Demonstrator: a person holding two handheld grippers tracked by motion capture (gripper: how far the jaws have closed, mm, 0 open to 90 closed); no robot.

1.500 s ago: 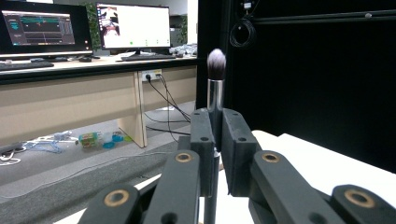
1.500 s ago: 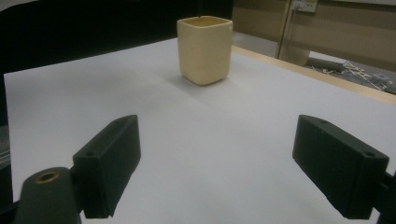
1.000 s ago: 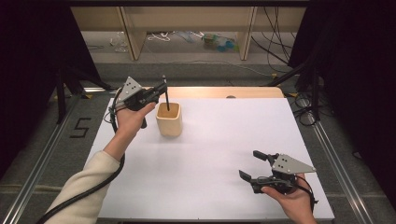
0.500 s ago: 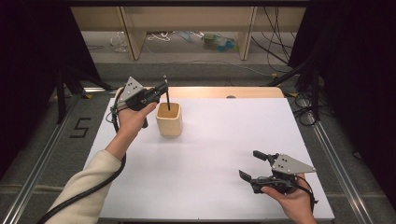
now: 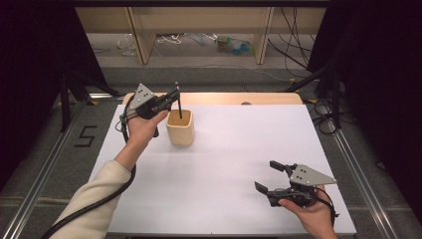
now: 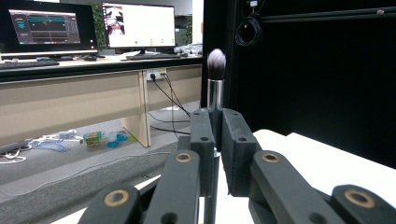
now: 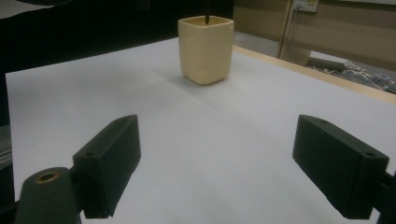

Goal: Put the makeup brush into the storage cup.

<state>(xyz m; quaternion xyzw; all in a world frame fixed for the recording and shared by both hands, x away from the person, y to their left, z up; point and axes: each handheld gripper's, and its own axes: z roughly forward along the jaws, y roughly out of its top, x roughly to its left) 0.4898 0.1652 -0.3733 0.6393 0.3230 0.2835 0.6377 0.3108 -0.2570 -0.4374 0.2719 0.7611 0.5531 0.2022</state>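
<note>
White table (image 5: 229, 169) carries one cup (image 5: 179, 127). My left gripper (image 6: 214, 135) pinches a brush (image 6: 215, 65) upright over the cup; my right gripper (image 5: 271, 177) gapes empty, well apart. If I tilt, the handle may catch the rim and tip the cup.

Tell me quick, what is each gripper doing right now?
Left gripper: closed on a makeup brush, its lower end in the cup.
Right gripper: open, holding nothing.

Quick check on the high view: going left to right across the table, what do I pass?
left gripper clamped on the brush → cream cup → right gripper, jaws apart, held above the white table.
</note>
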